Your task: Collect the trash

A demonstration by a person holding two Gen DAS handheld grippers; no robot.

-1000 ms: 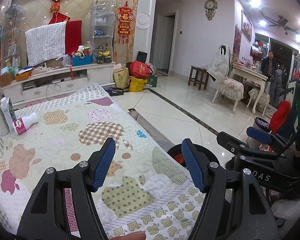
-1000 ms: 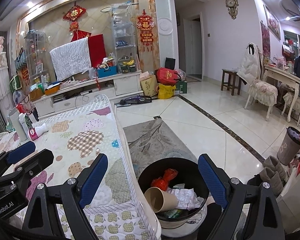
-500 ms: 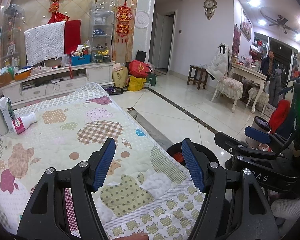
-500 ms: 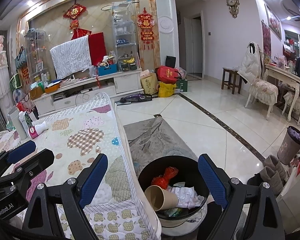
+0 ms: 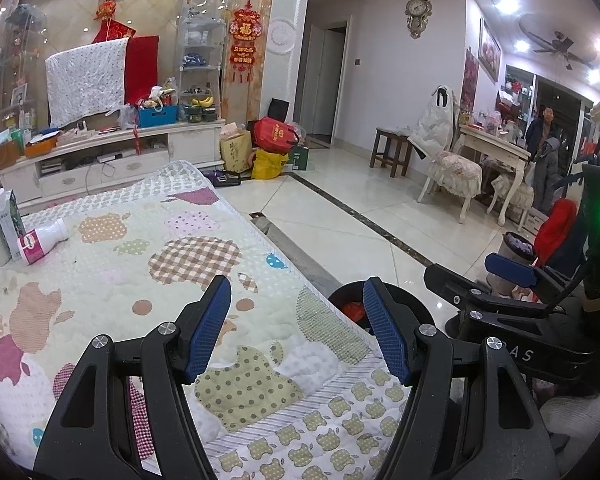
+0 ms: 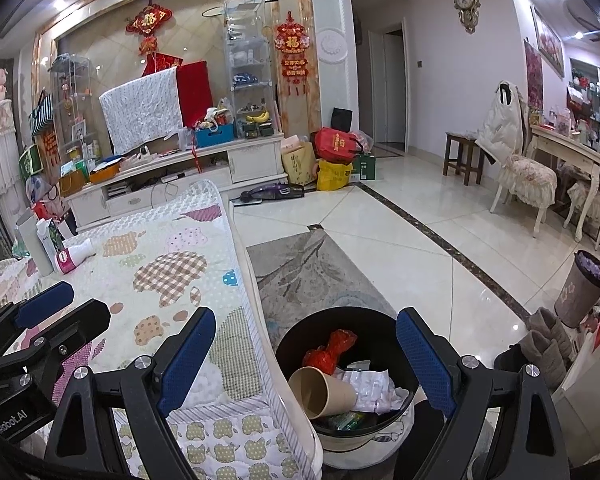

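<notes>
A black trash bin (image 6: 288, 344) stands on the floor beside the quilt-covered table (image 5: 100, 264). It holds a paper cup (image 6: 320, 390), a red wrapper (image 6: 328, 354) and crumpled white paper (image 6: 370, 386). My right gripper (image 6: 304, 356) is open and empty above the bin. My left gripper (image 5: 296, 328) is open and empty over the table's near corner; the bin's rim (image 5: 404, 302) shows behind it. A pink-and-white bottle (image 5: 40, 238) lies on its side at the table's far left, next to a carton (image 5: 8, 216). Both also show in the right wrist view: bottle (image 6: 74, 256), carton (image 6: 50, 236).
A grey rug (image 6: 308, 268) lies under the bin on the tiled floor. A TV cabinet (image 6: 180, 176) with clutter lines the far wall, bags (image 6: 332, 156) beside it. Chairs and a desk (image 5: 496, 148) stand at the right, with a second bin (image 6: 580, 288) and slippers (image 6: 548, 340).
Both grippers stay open and empty. The views have shifted only slightly; nothing on the table or in the bin has moved.
</notes>
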